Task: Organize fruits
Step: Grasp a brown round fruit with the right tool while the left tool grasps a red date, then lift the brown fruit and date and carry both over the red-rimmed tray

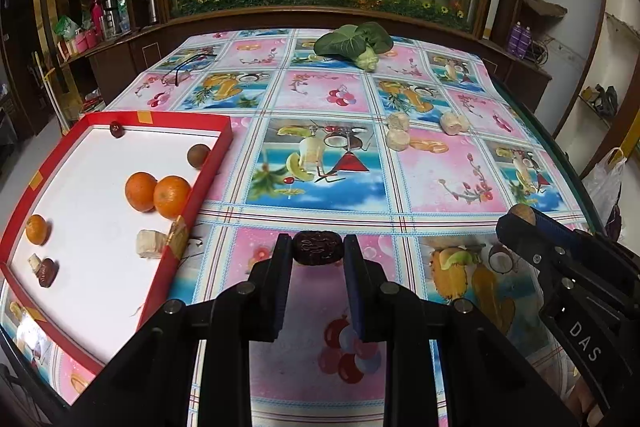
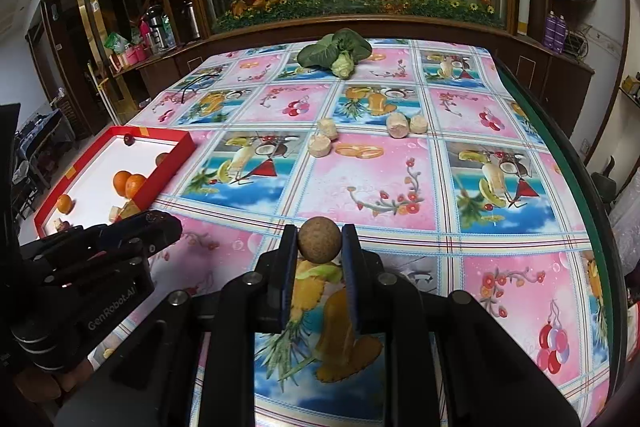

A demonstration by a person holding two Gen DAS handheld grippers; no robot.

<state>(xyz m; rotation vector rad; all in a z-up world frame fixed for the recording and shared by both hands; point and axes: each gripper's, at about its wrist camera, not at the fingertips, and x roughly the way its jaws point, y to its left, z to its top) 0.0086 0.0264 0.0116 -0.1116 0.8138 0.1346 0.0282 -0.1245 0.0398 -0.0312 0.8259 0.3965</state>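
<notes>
My left gripper (image 1: 318,249) is shut on a dark red wrinkled date (image 1: 318,247), held above the table just right of the red tray (image 1: 192,201). The tray holds three oranges (image 1: 172,195), a brown longan (image 1: 198,155), another date (image 1: 116,129), a pale chunk (image 1: 150,244) and a mushroom (image 1: 45,271). My right gripper (image 2: 319,241) is shut on a round tan longan (image 2: 319,239), above the table's near middle. In the right wrist view the tray (image 2: 168,163) lies far left, and the left gripper (image 2: 156,223) shows beside it.
Several pale cut chunks (image 2: 320,145) lie mid-table, with more to the right (image 2: 398,126). A leafy green vegetable (image 2: 340,53) lies at the far edge. Glasses (image 1: 188,67) lie far left. The table's green right edge (image 2: 568,167) drops off. A wooden cabinet stands behind.
</notes>
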